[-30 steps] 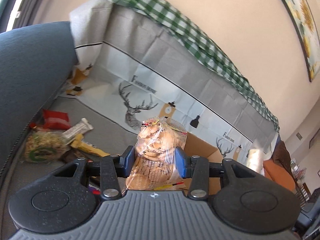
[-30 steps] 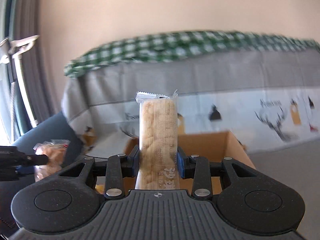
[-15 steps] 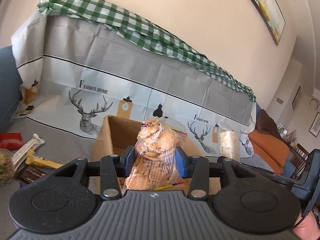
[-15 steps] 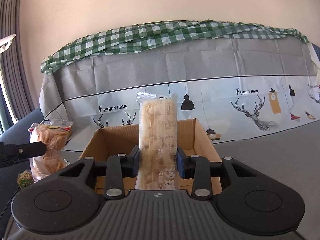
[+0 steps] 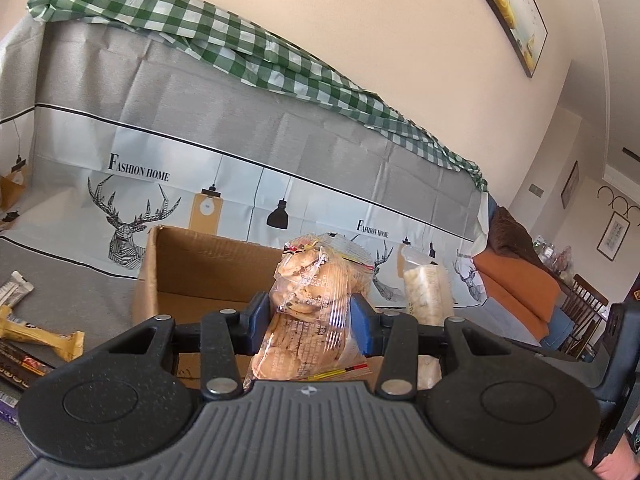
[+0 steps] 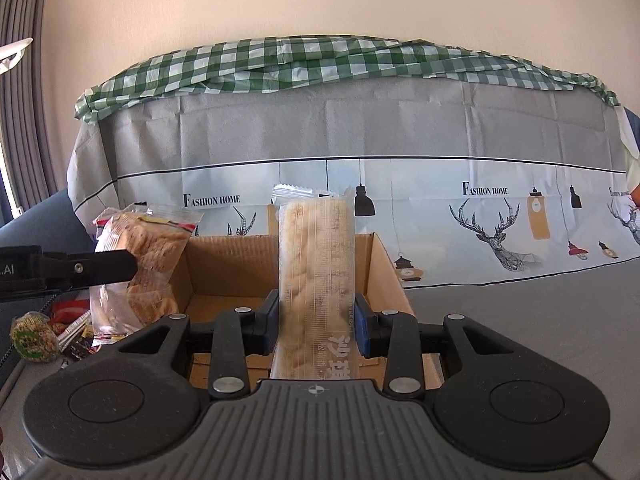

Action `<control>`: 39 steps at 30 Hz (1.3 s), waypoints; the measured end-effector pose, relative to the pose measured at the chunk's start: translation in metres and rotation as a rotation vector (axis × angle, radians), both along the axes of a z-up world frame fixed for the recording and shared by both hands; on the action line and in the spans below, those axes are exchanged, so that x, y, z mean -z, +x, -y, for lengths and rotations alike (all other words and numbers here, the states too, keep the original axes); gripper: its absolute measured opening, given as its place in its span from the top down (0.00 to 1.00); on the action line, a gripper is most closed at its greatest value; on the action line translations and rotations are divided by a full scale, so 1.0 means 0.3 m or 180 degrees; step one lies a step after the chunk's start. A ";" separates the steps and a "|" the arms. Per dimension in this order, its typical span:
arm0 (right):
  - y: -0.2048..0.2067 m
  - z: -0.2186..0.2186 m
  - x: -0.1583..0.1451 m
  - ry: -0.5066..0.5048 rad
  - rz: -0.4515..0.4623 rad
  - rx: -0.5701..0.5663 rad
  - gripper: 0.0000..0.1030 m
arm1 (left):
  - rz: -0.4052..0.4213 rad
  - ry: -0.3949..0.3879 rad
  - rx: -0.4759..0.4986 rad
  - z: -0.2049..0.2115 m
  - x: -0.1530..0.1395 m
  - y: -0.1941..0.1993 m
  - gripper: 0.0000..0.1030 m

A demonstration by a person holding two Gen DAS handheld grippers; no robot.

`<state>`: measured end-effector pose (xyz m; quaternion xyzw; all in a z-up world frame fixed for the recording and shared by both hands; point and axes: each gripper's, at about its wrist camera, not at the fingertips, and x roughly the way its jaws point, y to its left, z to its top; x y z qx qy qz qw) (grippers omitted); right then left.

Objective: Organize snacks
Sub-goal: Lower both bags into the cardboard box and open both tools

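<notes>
My left gripper (image 5: 310,320) is shut on a clear bag of biscuits (image 5: 316,292), held upright just in front of the open cardboard box (image 5: 208,264). In the right wrist view the same bag of biscuits (image 6: 140,256) hangs at the box's left side, gripped by a black finger (image 6: 100,266) of the left gripper. My right gripper (image 6: 316,320) is shut on a tall clear pack of pale crackers (image 6: 316,264), upright over the near edge of the cardboard box (image 6: 384,272). That cracker pack (image 5: 424,284) shows at the right in the left wrist view.
Loose snacks lie on the grey sofa seat left of the box: a yellow bar (image 5: 40,338), a silver bar (image 5: 14,288), dark wrappers (image 5: 20,364), a round green-labelled snack (image 6: 32,340). A deer-print cover (image 6: 360,184) with a green check cloth (image 6: 320,60) rises behind the box.
The left gripper swung right with the biscuit bag, from the snack pile to the box front. The right gripper with the crackers drew slightly closer to the box.
</notes>
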<state>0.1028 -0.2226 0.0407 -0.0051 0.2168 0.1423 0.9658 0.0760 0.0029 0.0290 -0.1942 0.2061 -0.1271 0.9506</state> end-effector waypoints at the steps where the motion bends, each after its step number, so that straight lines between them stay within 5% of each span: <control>1: 0.002 -0.002 0.000 -0.0010 -0.0007 0.0003 0.64 | -0.0001 -0.0005 0.0002 0.003 0.001 0.006 0.54; 39: 0.009 -0.020 0.015 -0.0115 0.0009 -0.0049 0.63 | 0.0018 0.0023 0.0024 0.041 0.002 0.020 0.54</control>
